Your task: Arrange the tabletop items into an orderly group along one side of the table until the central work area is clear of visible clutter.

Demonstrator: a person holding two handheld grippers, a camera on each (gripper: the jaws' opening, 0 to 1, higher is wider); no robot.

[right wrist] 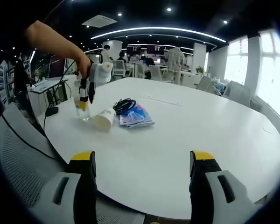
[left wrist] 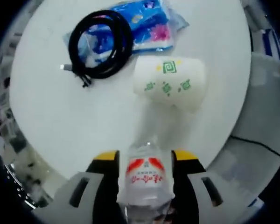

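An open-plan office — rows of desks (right wrist: 46, 84) and swivel chairs (right wrist: 119, 69), curved ceiling light strips (right wrist: 158, 31), large windows (right wrist: 275, 70), people standing beyond.

The left gripper view looks steeply down at the table (left wrist: 60, 126) from close above, its lower edge taken up by a bottle (left wrist: 144, 179) right at the lens, with a paper cup (left wrist: 170, 83), a cable coil (left wrist: 100, 44) and a blue packet (left wrist: 147, 23) farther along. The right gripper view sits low at the table's near edge, well apart, facing level across it toward the office. It shares the same cup (right wrist: 104, 119), coil (right wrist: 124, 104), packet (right wrist: 137, 116) and bottle (right wrist: 83, 111).
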